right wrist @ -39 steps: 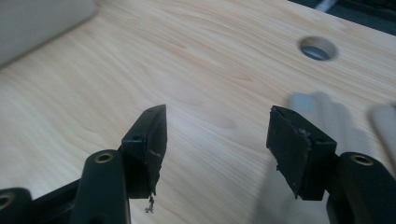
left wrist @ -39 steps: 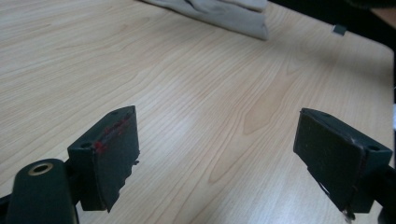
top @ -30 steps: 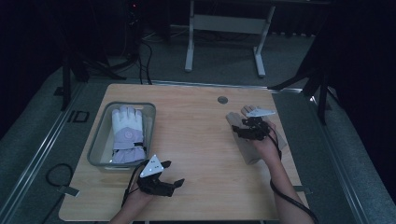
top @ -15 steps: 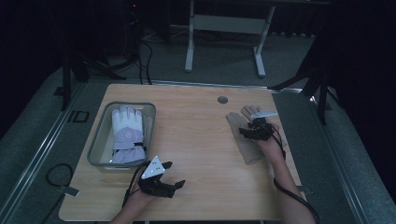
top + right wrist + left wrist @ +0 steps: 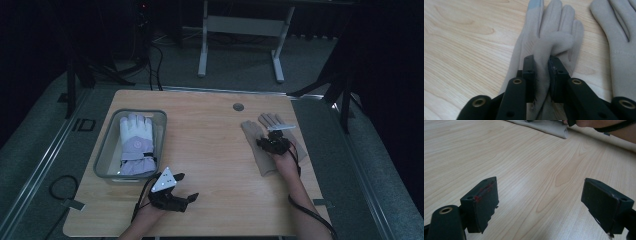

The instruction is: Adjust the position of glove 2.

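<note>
On the wooden bench (image 5: 210, 145), toward its left side, sits a clear plastic bin (image 5: 106, 150) with a white and lavender ski glove (image 5: 136, 145) lying flat inside it, fingers pointing away from the person. Over on the right half lie two beige knit gloves just beside each other — the nearer one (image 5: 544, 40) is the one being worked on, the other glove (image 5: 621, 50) rests flat to its side. The right tongs (image 5: 541, 82) are pinched tight on a raised fold of the nearer beige glove's fabric, around the palm, so the cloth bunches up between the two black jaws while the glove's fingers spread on the wood; one fingertip has a grey patch. The left tongs (image 5: 540, 202) hover low over bare wood near the front edge of the bench, well apart from the gloves, jaws spread wide with nothing between them. A small round grommet (image 5: 238, 107) sits in the benchtop near the far edge.
</note>
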The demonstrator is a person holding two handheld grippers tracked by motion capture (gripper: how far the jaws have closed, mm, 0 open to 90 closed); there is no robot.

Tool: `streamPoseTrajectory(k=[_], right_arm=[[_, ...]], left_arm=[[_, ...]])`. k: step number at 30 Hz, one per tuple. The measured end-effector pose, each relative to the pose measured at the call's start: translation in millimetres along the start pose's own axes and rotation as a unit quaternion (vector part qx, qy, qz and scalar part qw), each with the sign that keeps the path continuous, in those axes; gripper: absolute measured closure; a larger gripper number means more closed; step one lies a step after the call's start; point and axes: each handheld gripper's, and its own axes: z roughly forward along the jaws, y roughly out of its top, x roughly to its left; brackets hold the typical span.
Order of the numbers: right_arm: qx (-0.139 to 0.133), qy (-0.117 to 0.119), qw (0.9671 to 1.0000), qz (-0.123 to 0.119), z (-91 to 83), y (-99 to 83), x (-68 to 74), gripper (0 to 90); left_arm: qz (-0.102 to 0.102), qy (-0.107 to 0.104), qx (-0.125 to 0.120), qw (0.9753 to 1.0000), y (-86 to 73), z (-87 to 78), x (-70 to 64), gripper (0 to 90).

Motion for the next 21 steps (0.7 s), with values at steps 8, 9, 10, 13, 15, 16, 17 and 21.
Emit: streamPoseTrajectory(k=[8,9,10,13,15,16,17,21], right_arm=[[-0.016,0.013,0.9991,0.037,-12.1,5.0,30.7,79.0],[-0.021,0.012,0.9989,0.04,-14.1,6.6,36.6,78.9],[-0.023,0.02,0.9986,0.043,-16.2,8.8,42.7,78.9],[-0.033,0.019,0.9988,0.031,-23.0,17.2,63.2,78.9],[-0.048,0.014,0.998,0.039,-29.2,23.6,75.7,78.9],[-0.053,0.008,0.9977,0.041,-31.3,25.5,79.8,78.9],[-0.062,0.006,0.9969,0.048,-33.7,27.6,84.3,78.9],[-0.082,-0.009,0.9946,0.062,-40.0,32.9,102.3,78.8]], left_arm=[[0.001,0.001,-0.002,1.0,1.1,0.7,0.6,14.4],[-0.001,0.001,-0.005,1.0,1.3,0.6,-0.1,14.4],[0.0,0.002,-0.005,1.0,1.6,0.3,-0.2,14.4],[-0.002,0.005,-0.011,0.9999,2.5,-0.2,-0.2,14.4],[-0.001,0.007,-0.013,0.9999,2.8,-0.2,-0.2,14.4],[0.0,0.008,-0.013,0.9999,2.8,-0.1,-0.2,14.4],[0.001,0.009,-0.013,0.9999,2.8,0.4,-0.3,14.4],[0.003,0.01,-0.013,0.9999,2.9,1.5,-0.5,14.4]])
